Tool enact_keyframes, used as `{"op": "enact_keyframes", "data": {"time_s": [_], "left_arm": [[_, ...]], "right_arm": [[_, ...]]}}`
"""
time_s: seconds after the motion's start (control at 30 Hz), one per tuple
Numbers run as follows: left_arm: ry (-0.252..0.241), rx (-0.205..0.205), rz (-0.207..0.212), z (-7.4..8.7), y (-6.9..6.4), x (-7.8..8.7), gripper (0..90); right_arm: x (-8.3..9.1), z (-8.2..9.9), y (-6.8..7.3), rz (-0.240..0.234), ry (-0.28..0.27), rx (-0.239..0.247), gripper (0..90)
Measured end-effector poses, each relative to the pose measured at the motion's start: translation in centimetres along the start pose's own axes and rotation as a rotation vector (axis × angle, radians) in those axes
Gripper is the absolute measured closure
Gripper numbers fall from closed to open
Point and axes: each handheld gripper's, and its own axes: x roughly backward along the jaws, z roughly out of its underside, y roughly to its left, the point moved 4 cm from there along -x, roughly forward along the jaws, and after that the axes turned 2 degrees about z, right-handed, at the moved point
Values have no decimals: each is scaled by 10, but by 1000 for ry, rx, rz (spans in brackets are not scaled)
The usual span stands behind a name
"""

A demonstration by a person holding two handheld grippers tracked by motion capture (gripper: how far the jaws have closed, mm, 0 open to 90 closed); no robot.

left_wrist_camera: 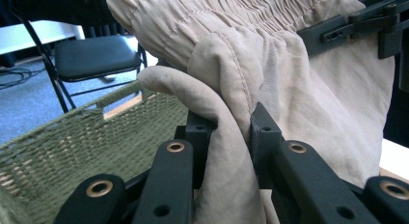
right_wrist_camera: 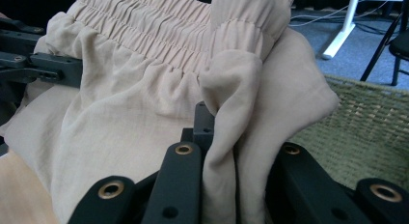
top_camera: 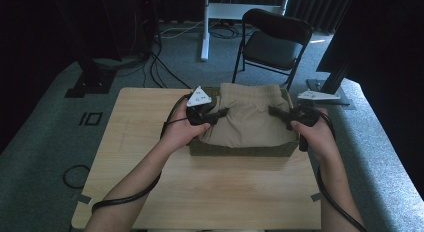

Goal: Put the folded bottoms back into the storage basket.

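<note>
Above the olive woven basket, both grippers' fingers clamp folds of the beige elastic-waisted cotton garment; each gripper view shows cloth bunched between its fingers, the high view its span over the basket.

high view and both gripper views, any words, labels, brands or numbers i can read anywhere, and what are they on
None: no readable text stands on anything here.
Beige garment: plain cloth with an elastic waistband, no tag or print showing.
Green woven basket: no label.
Grey three-cornered plate on the left gripper: a few small dots, too small to read as marks.
Right gripper: bare black fingers, no marking.
</note>
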Motion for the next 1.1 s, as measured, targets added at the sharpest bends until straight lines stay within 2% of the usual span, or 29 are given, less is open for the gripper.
{"op": "enact_keyframes", "data": {"time_s": [0.13, 0.2, 0.3, 0.47, 0.6, 0.63, 0.67, 0.73, 0.8, 0.83, 1.0, 1.03, 1.07, 1.1], "left_arm": [[-21, 25, 1, -4, 10, -5, 769], [-28, 26, -6, -6, 15, -7, 770], [-34, 53, -20, -6, 25, -14, 769], [-27, 41, -49, -4, 32, -23, 769], [-28, 65, -64, -2, 43, -33, 769], [-34, 86, -55, 0, 47, -37, 769], [-34, 86, -55, 0, 47, -37, 769], [-34, 83, -68, 3, 52, -43, 770], [-33, 99, -71, 8, 55, -50, 769], [-28, 84, -83, 10, 58, -55, 770], [-8, 90, -103, 21, 66, -70, 769], [-15, 109, -105, 25, 69, -76, 769], [-15, 109, -105, 25, 69, -76, 769], [2, 120, -114, 32, 73, -82, 769]], "right_arm": [[-7, -6, -6, 1, -2, -20, 798], [-11, -10, -10, -4, -7, -31, 797], [-20, -15, -18, -15, -6, -49, 797], [-32, -16, -26, -4, 0, -53, 797], [-47, -16, -37, -5, -6, -60, 797], [-52, -15, -42, -15, -7, -66, 796], [-52, -15, -42, -15, -7, -66, 796], [-58, -13, -48, -17, -10, -68, 796], [-64, -11, -53, -15, -5, -84, 796], [-71, -7, -58, -2, 1, -88, 796], [-84, 1, -68, 14, 14, -99, 795], [-91, 5, -73, 32, 26, -91, 795], [-91, 5, -73, 32, 26, -91, 795], [-97, 10, -77, 37, 42, -98, 795]]}}
